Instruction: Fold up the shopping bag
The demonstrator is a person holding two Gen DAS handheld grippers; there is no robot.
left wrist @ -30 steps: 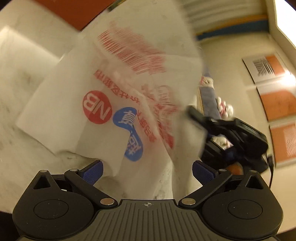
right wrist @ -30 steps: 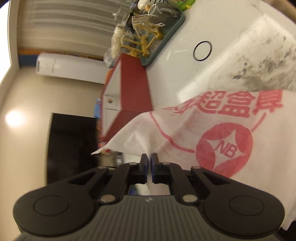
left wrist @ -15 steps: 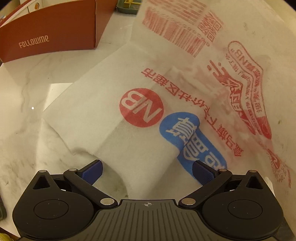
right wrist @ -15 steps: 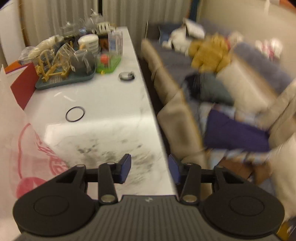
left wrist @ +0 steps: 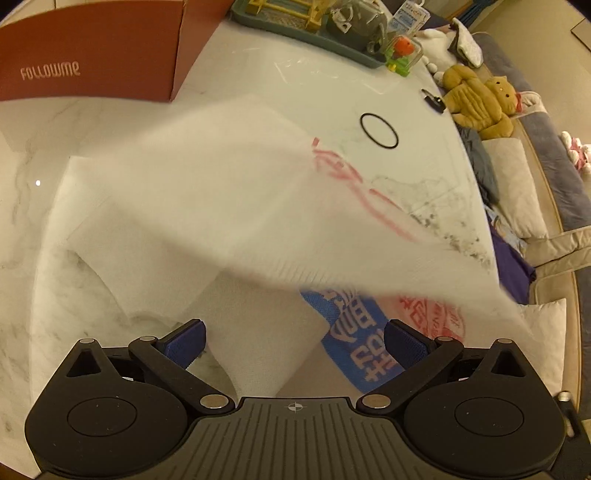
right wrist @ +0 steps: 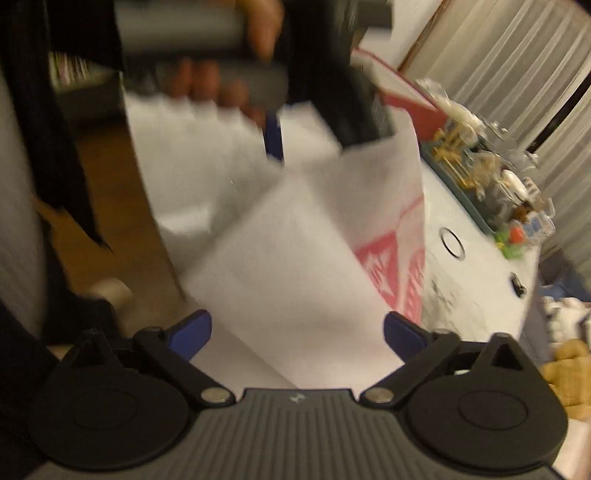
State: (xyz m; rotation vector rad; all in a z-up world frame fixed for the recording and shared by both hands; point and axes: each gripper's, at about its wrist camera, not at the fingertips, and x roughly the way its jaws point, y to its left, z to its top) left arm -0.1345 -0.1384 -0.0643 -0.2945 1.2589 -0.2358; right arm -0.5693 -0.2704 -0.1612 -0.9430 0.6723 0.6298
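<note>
Bag count first: one white shopping bag (left wrist: 229, 206) with red and blue print, spread over the marble bench (left wrist: 369, 85), a blurred flap of it lifted off the surface. One black ring (left wrist: 379, 131), one red box (left wrist: 92, 55) and one cluttered tray (left wrist: 306, 27) lie beyond. Two tools — the left tool (left wrist: 293, 341) stands wide, gripping nothing, low over the bag. The right tool (right wrist: 295, 332) is opening, its pads clear of the fabric beneath.

Warm, dim indoor light is tinting both fisheye views amber; edges are bending and darkening; motion blur is smearing the shopping bag (left wrist: 236, 206) and the hand (right wrist: 221, 85).
</note>
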